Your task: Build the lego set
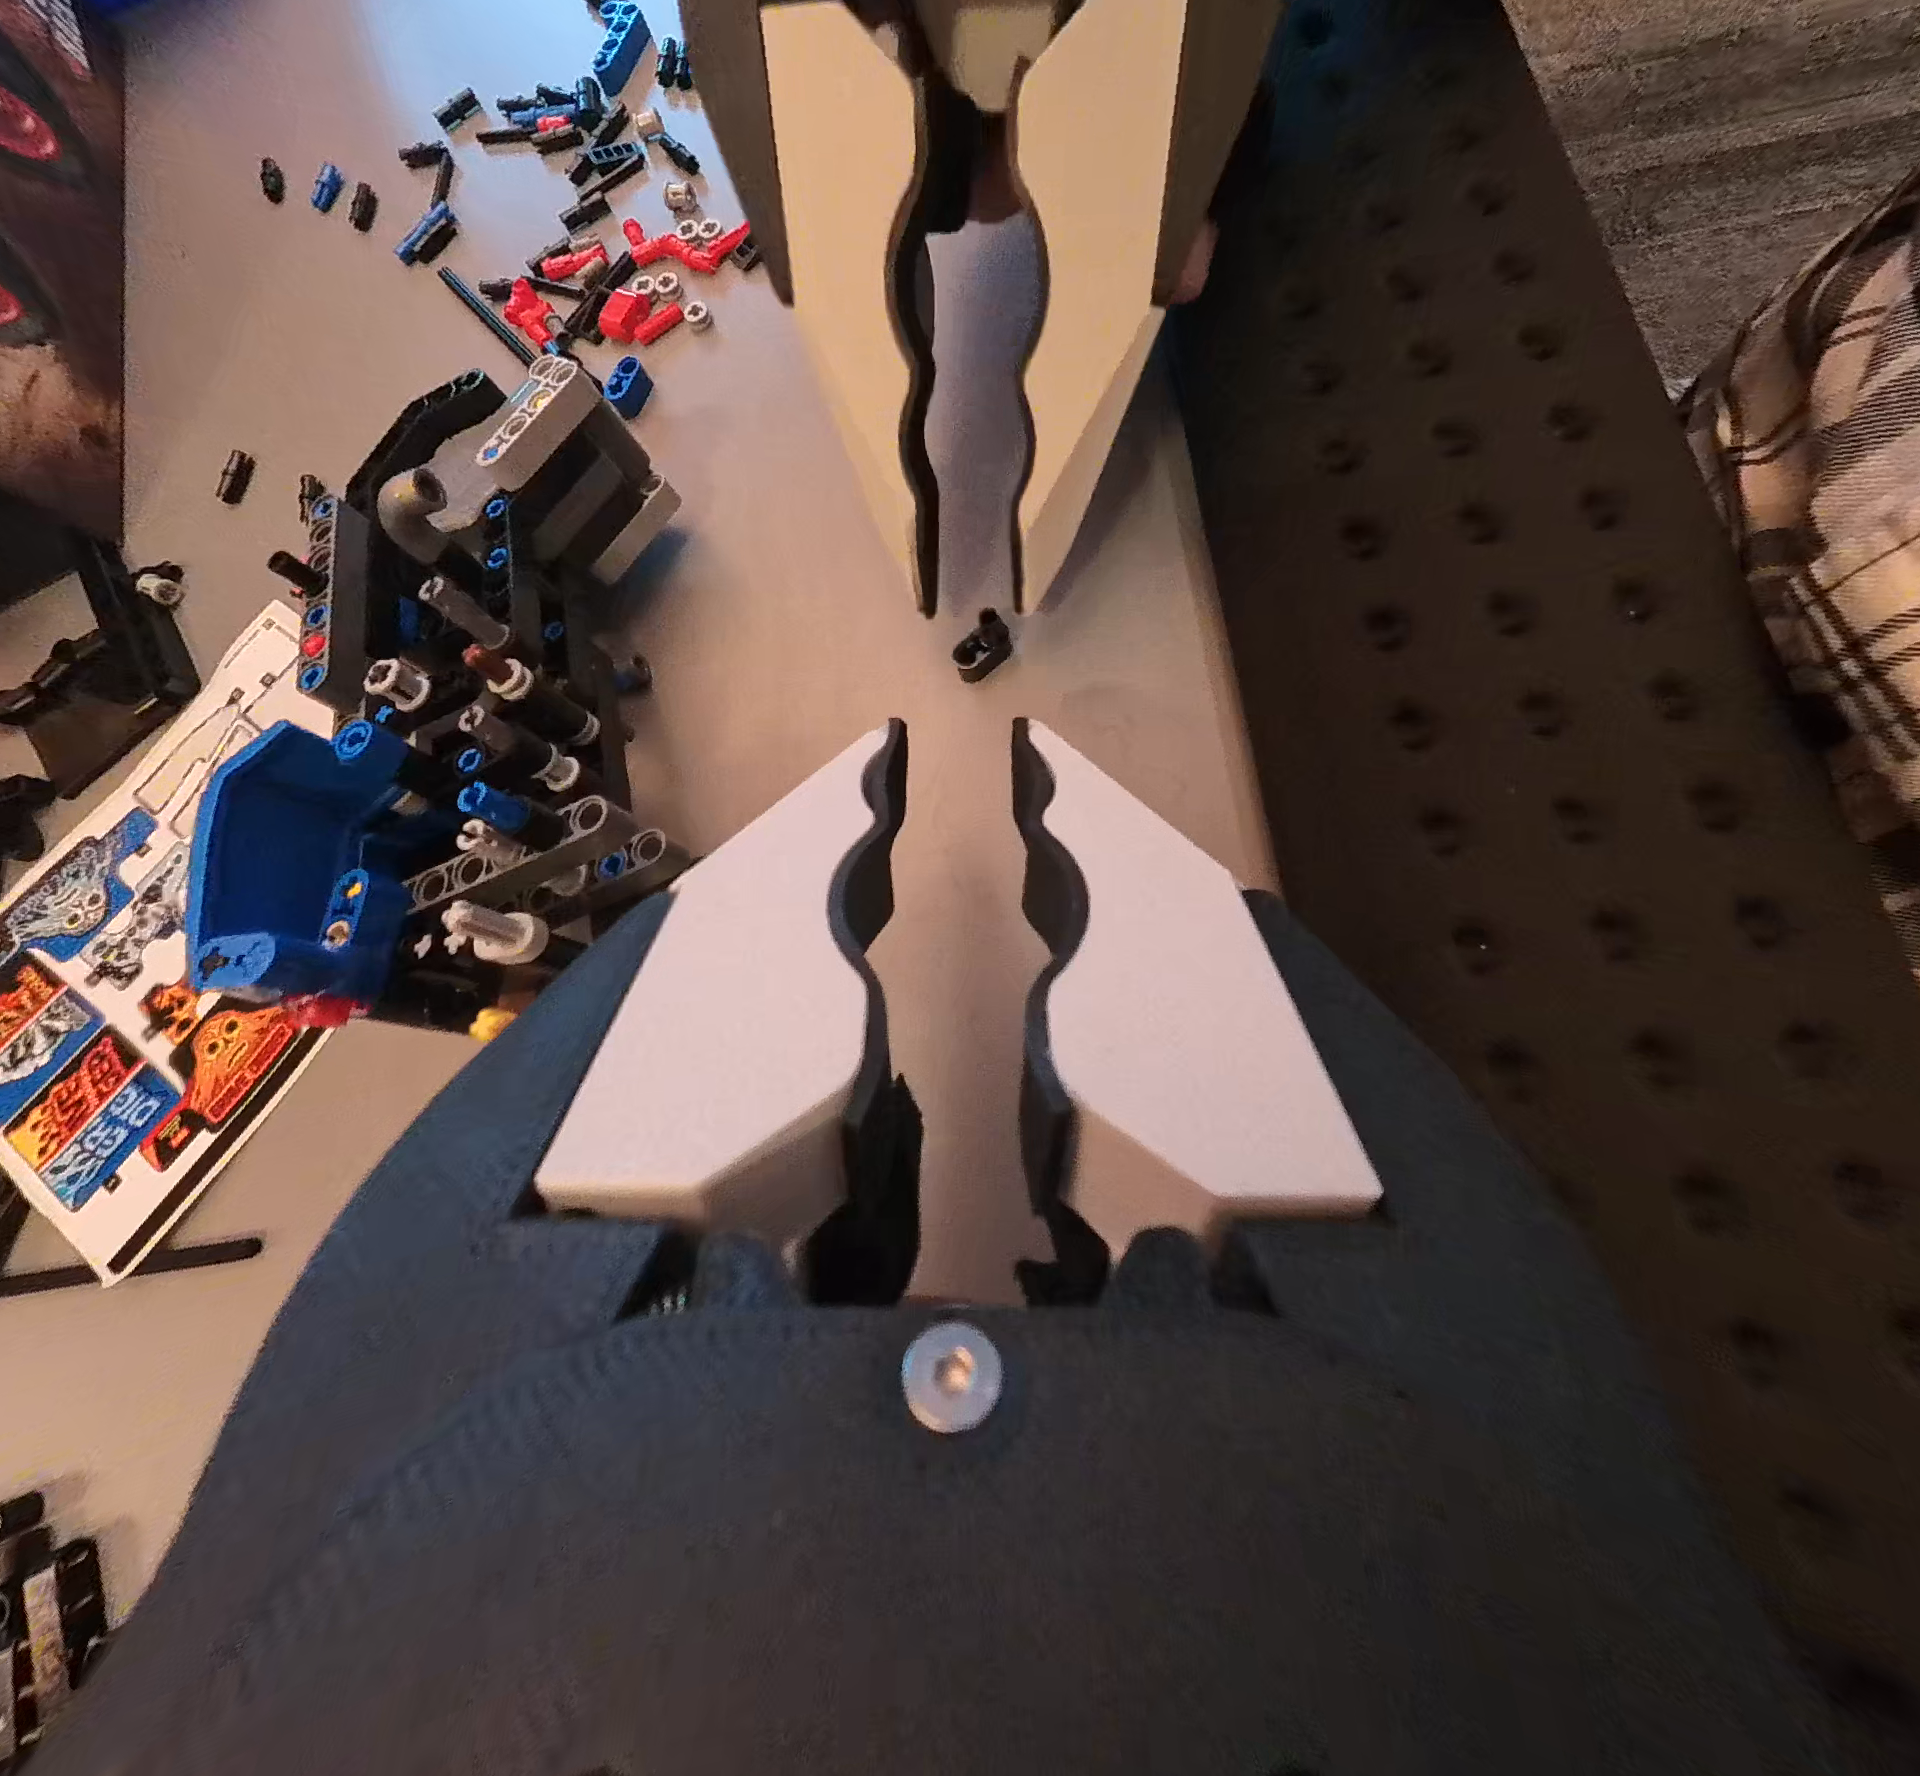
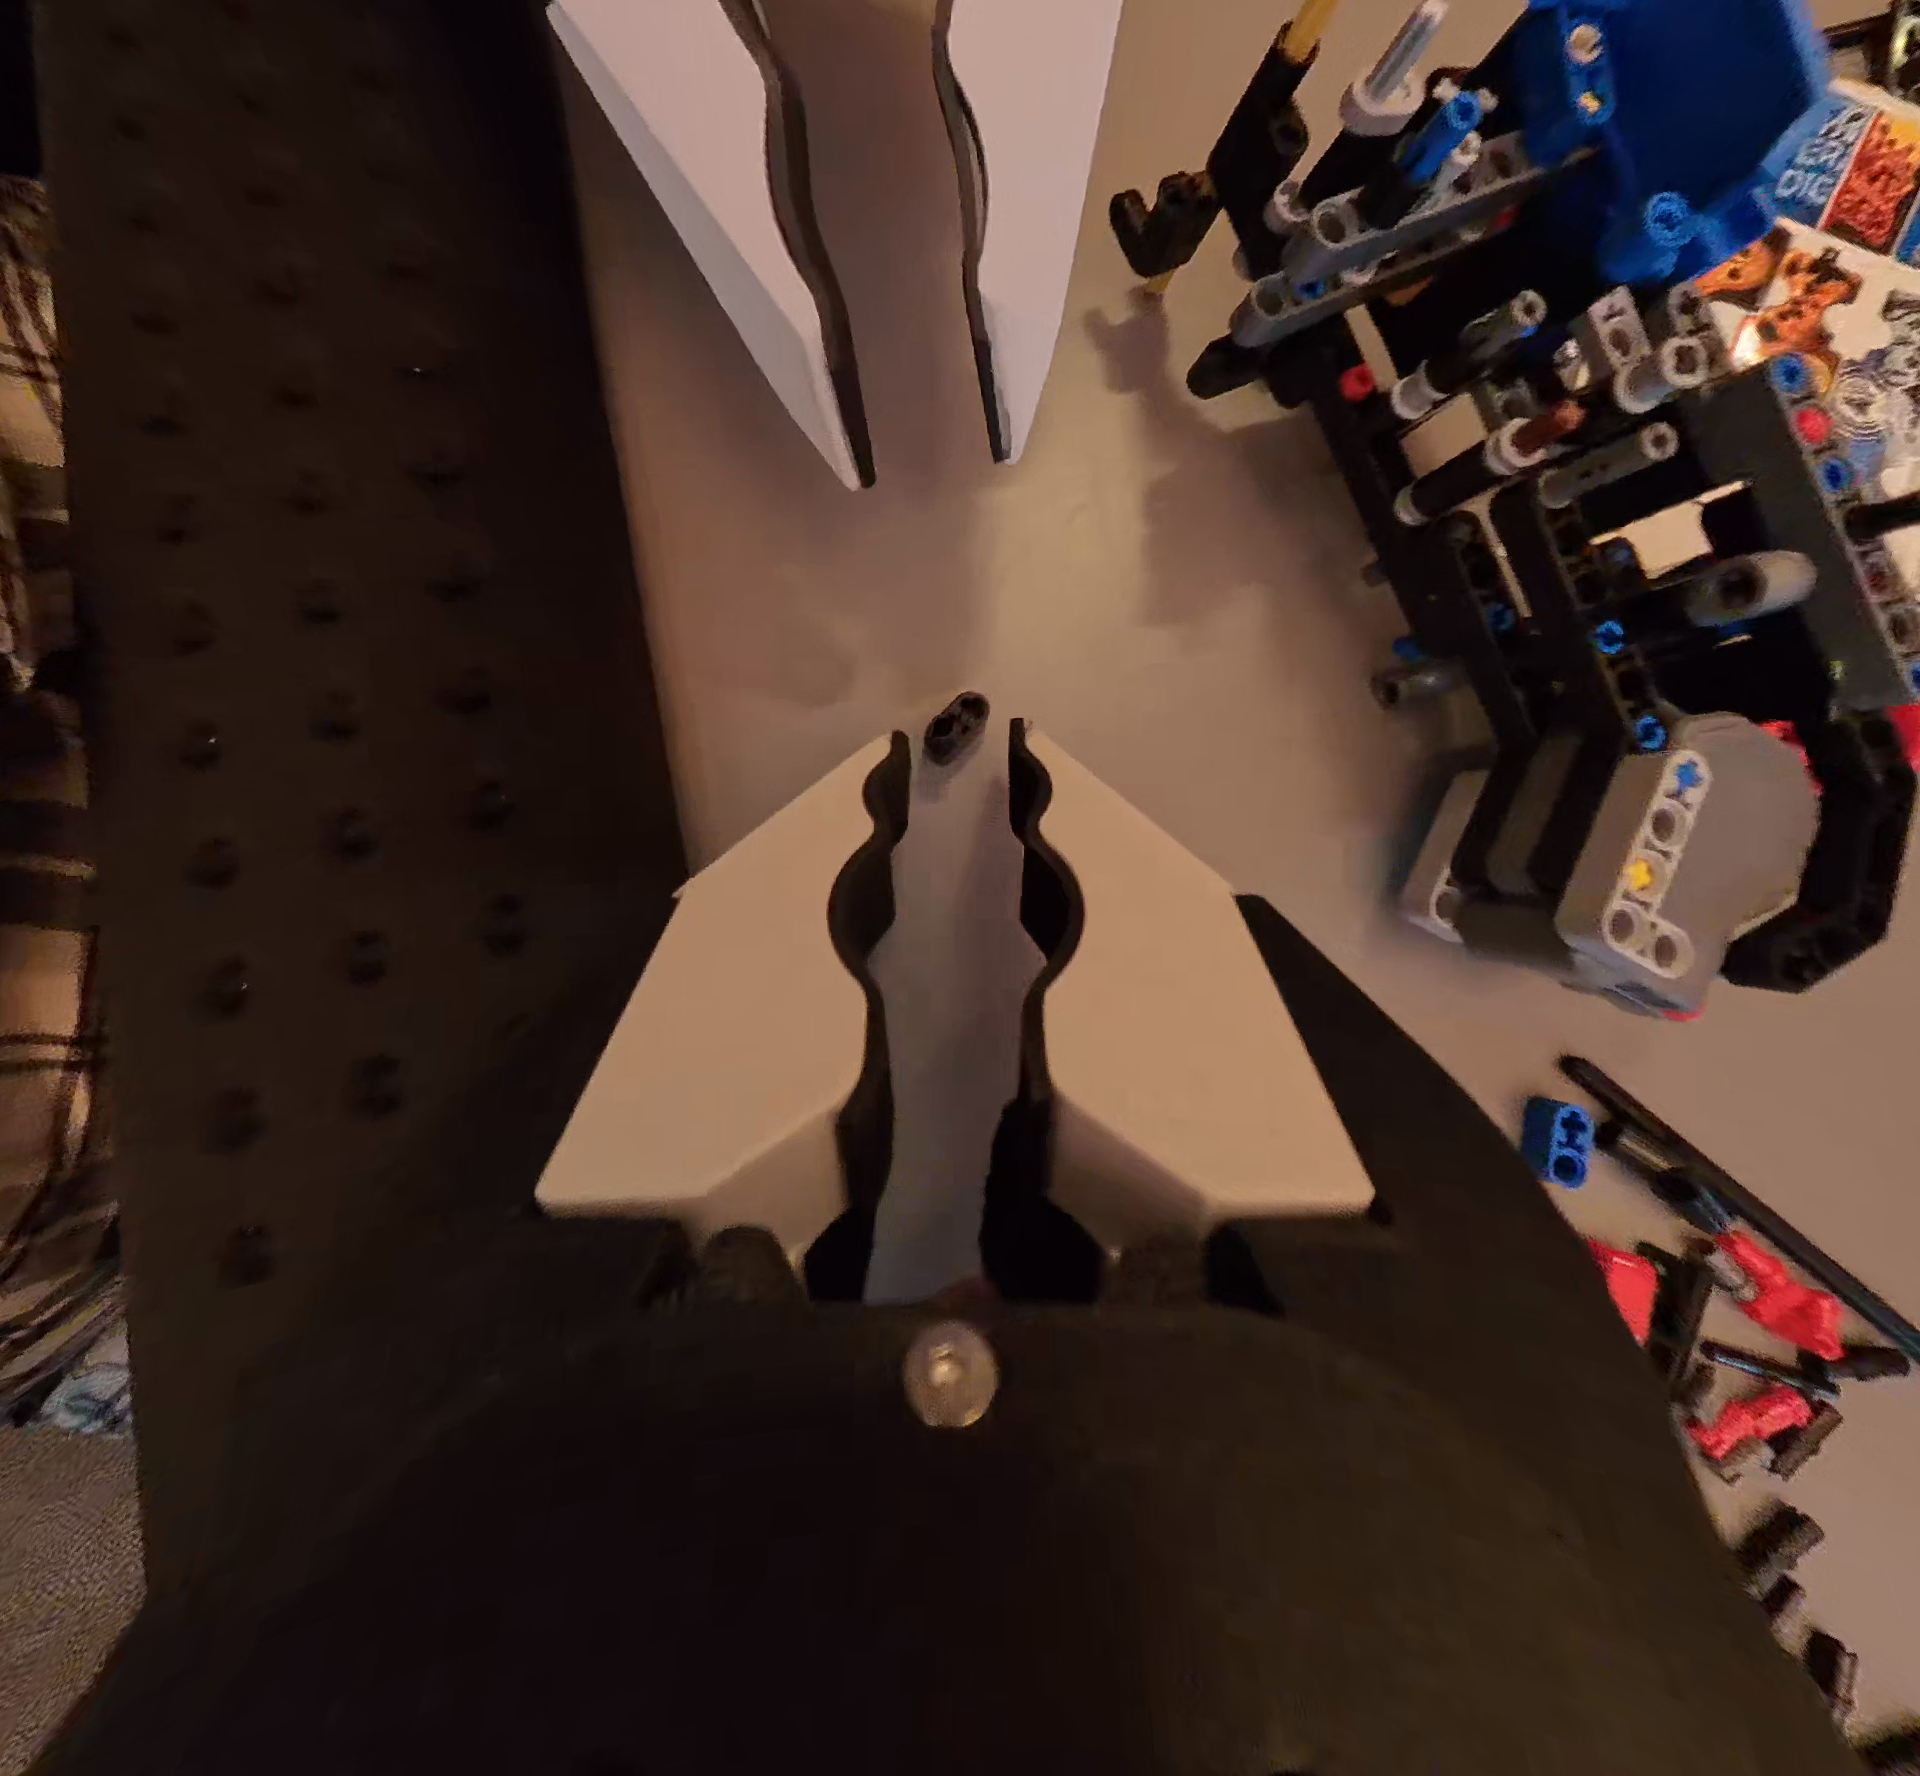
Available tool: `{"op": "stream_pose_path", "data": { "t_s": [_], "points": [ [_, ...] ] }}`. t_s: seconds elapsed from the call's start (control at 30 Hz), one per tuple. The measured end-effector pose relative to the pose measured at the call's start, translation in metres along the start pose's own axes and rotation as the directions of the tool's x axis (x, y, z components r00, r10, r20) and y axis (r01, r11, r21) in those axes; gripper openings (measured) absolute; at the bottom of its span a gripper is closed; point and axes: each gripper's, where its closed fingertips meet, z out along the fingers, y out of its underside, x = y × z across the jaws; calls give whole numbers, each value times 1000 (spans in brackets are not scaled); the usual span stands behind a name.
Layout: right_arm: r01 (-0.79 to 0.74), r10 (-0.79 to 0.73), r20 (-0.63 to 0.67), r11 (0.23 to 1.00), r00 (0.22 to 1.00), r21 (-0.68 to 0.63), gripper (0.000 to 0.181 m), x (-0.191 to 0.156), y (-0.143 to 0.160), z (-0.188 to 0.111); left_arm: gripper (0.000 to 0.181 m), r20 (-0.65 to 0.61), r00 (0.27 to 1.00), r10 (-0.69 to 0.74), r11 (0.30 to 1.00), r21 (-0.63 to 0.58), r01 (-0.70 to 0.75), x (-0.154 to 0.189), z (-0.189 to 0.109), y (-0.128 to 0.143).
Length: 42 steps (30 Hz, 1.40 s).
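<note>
Black connector [image 1: 982, 643] between tools, model [image 1: 488, 687] beside.

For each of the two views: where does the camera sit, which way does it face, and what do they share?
Left wrist view: on the left claw, looking down at the table, facing the right claw; model to its left.
Right wrist view: on the right claw, facing the left claw; model to its right.
Shared: small black piece between both open claws.
</note>
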Motion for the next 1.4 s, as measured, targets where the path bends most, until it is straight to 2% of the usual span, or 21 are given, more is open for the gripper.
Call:
{"op": "stream_pose_path", "data": {
  "t_s": [0.17, 0.3, 0.4, 0.5, 0.63, 0.73, 0.8, 0.93, 1.03, 1.17, 1.3, 1.4],
  "points": [
    [12, -12, -18, 1000, 1000, -22, 6, -2, -2, 8, 19, -7, 1000, 11, 1000, -20, -11, 3, 7, 1],
    [9, -10, -28, 1000, 1000, -5, 5, -1, -6, 9, 19, -13, 1000, 22, 999, -31, -23, 5, 13, 1],
    [-39, 41, -24, 997, 999, 63, 5, 3, -16, 2, 18, 17, 999, 43, 999, -19, -42, 3, 14, -3],
    [-129, 135, -15, 973, 991, 190, 5, 11, -33, -14, 19, 104, 992, 70, 997, 19, -73, -8, 11, -14],
    [-287, 291, 52, 873, 955, 393, 5, 24, -58, -38, 24, 287, 948, 137, 983, 77, -165, -26, 3, -37],
    [-392, 377, 138, 765, 916, 511, 5, 32, -70, -54, 26, 446, 870, 212, 962, 62, -266, -39, -4, -52],
    [-444, 411, 192, 702, 891, 557, 5, 34, -76, -61, 24, 537, 803, 259, 949, 13, -315, -48, -9, -57],
    [-504, 438, 267, 625, 859, 596, 5, 33, -86, -67, 18, 646, 695, 317, 926, -51, -375, -56, -18, -66],
    [-532, 447, 306, 579, 841, 618, 5, 33, -91, -70, 15, 677, 663, 321, 920, -56, -388, -58, -24, -70],
    [-539, 428, 337, 561, 839, 629, 6, 30, -95, -74, 15, 662, 700, 268, 928, 17, -372, -56, -28, -74],
    [-531, 391, 363, 560, 846, 636, 7, 26, -98, -78, 14, 567, 814, 128, 938, 198, -285, -51, -31, -78],
    [-518, 361, 372, 570, 855, 637, 8, 23, -101, -81, 14, 489, 870, 55, 927, 299, -227, -47, -33, -81]
  ]
}}
